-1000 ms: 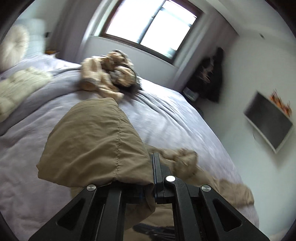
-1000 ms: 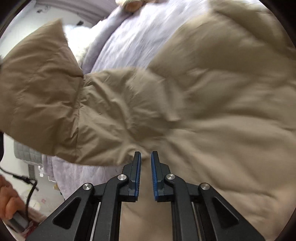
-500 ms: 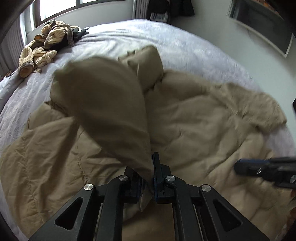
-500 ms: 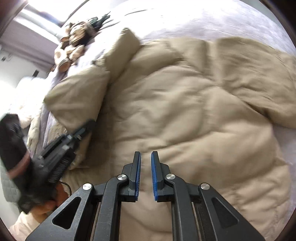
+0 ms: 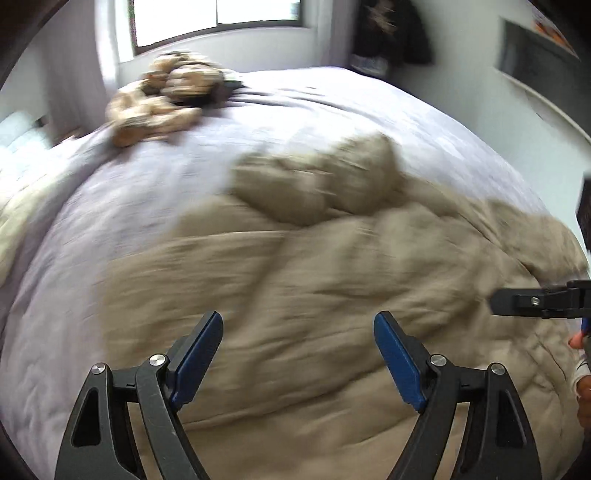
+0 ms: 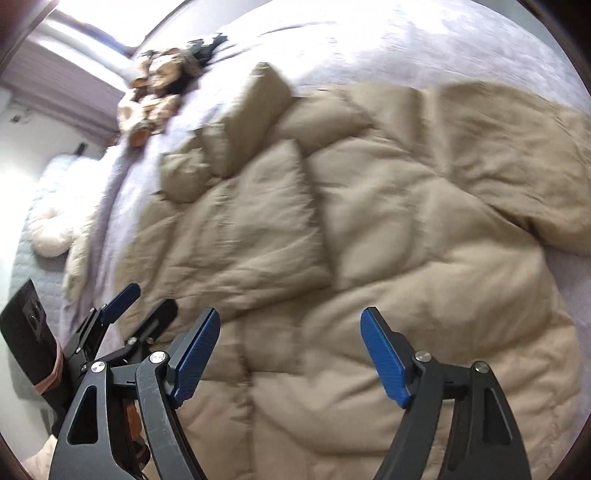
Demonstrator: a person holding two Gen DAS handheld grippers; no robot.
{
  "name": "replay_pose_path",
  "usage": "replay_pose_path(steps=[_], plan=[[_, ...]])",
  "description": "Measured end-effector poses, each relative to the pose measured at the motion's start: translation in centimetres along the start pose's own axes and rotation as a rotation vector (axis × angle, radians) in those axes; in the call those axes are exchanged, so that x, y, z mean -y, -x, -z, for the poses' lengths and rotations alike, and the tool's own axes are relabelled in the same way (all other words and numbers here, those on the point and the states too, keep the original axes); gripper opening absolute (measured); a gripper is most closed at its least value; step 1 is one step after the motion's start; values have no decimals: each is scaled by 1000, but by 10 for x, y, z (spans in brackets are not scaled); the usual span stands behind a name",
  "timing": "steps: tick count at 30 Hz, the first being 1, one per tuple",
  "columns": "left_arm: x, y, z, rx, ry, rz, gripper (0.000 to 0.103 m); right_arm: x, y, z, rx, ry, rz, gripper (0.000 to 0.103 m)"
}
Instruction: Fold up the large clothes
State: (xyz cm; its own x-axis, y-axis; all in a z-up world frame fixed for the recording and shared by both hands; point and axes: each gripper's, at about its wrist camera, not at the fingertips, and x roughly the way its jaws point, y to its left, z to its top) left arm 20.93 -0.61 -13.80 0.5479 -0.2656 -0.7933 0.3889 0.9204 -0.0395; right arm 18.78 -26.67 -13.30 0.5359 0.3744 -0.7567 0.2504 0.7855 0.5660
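A large tan puffer jacket [image 5: 303, 288] lies spread on the lavender bed [image 5: 332, 110], one sleeve [image 6: 258, 221] folded across its body. It fills the right wrist view [image 6: 388, 240]. My left gripper [image 5: 298, 350] is open and empty, hovering over the jacket's near part. My right gripper [image 6: 290, 350] is open and empty above the jacket's lower body. The right gripper shows at the right edge of the left wrist view [image 5: 535, 302]. The left gripper shows at the lower left of the right wrist view [image 6: 136, 310].
A heap of tan and brown clothes [image 5: 166, 96] lies at the far side of the bed, also in the right wrist view [image 6: 155, 92]. A cream fuzzy item [image 6: 51, 236] lies near the headboard. A window [image 5: 218, 14] and a wall-mounted screen [image 5: 535, 55] are beyond.
My left gripper let go of the jacket sleeve and opened wide; the sleeve now lies across the jacket. My right gripper opened from nearly shut. Both views shifted.
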Motion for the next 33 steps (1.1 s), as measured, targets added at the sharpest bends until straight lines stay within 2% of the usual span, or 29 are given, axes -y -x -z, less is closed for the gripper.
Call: replay_pose_path(steps=[2, 5, 6, 8, 9, 10, 11, 12, 15, 17, 21, 23, 28, 31, 33], plan=[[-41, 7, -1, 11, 83, -73, 85, -7, -11, -7, -13, -11, -35, 81], [-116, 5, 4, -9, 265, -194, 85, 2, -31, -14, -40, -128, -107, 81], [-146, 3, 8, -18, 359, -206, 85, 6, -37, -18, -36, -171, -128, 81], [-179, 1, 16, -31, 456, -205, 85, 12, -50, -26, -26, -243, -148, 80], [-189, 0, 19, -34, 483, -197, 85, 15, -53, -26, -22, -264, -155, 70], [-193, 0, 21, -36, 489, -190, 85, 16, -58, -29, -20, -279, -155, 40], [-192, -4, 21, -40, 482, -184, 85, 15, -62, -31, -28, -277, -144, 22], [-189, -8, 21, -49, 456, -185, 85, 10, -68, -36, -39, -254, -127, 10], [-168, -34, 18, -79, 354, -224, 85, -10, -57, -45, 24, -119, -43, 9], [-159, -54, 18, -105, 325, -232, 85, -20, -47, -46, 71, -27, 46, 9], [-150, -85, 16, -143, 322, -210, 85, -3, -53, -42, 42, -46, 152, 9], [-145, -91, 18, -158, 302, -212, 85, 11, -62, -38, 19, -78, 158, 9], [-153, -67, 14, -143, 311, -221, 85, 9, -73, -38, 25, -59, 182, 9], [-156, -36, 23, -122, 323, -204, 85, 11, -73, -42, 18, -73, 153, 9], [-148, -12, 35, -105, 295, -171, 85, 15, -70, -43, 10, -88, 124, 11]])
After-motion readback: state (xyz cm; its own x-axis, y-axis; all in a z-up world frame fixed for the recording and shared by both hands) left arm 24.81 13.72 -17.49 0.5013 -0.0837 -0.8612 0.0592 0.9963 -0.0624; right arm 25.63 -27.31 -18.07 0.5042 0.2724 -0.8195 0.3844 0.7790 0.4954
